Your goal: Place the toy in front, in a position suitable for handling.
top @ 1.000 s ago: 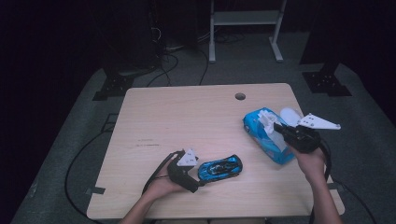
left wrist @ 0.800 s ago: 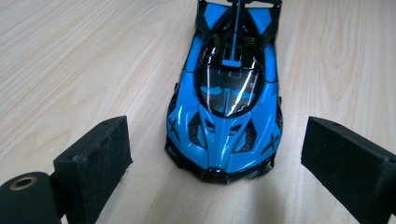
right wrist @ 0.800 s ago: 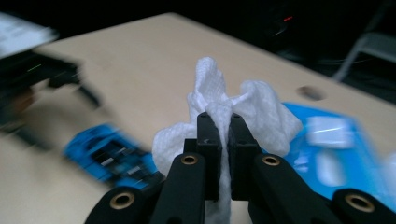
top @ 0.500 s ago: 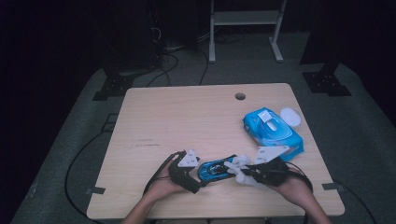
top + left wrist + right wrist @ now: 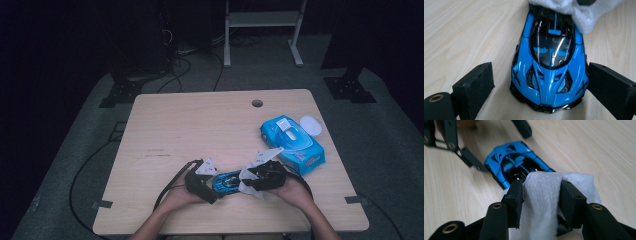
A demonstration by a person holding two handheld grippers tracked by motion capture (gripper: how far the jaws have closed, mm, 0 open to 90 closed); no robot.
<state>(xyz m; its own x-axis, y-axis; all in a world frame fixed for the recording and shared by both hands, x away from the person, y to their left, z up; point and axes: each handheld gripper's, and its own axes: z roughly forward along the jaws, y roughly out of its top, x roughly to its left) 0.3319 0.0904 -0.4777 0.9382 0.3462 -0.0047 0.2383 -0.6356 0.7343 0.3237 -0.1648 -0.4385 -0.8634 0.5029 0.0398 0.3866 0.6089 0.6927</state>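
- Down near the front edge of the desk (image 5: 165, 120), a little right of its middle, a blue toy car (image 5: 226, 181) lies on the wood between the two grippers.
- Seen from the left gripper view, the car's nose points toward the camera; the left gripper (image 5: 207, 187) has its jaws parted on either side of the nose, the right-hand pad just beside the car's flank, the left-hand pad apart from it with bare wood between.
- Whether that right-hand pad actually touches the car cannot be told.
- The right gripper (image 5: 541, 192) has a white wipe (image 5: 544, 195) between its jaws; the jaws have just been opening, standing about half apart, and the wipe bulges between the pads and drapes over the car's rear end.
- From the high view, the right gripper sits just right of the car, with the wipe (image 5: 248, 181) touching the car's tail.
- Toward the right edge of the desk lies a blue wipes packet (image 5: 292, 142), its white lid flipped open toward the far side.
- A round cable hole (image 5: 257, 103) sits close to the far edge.
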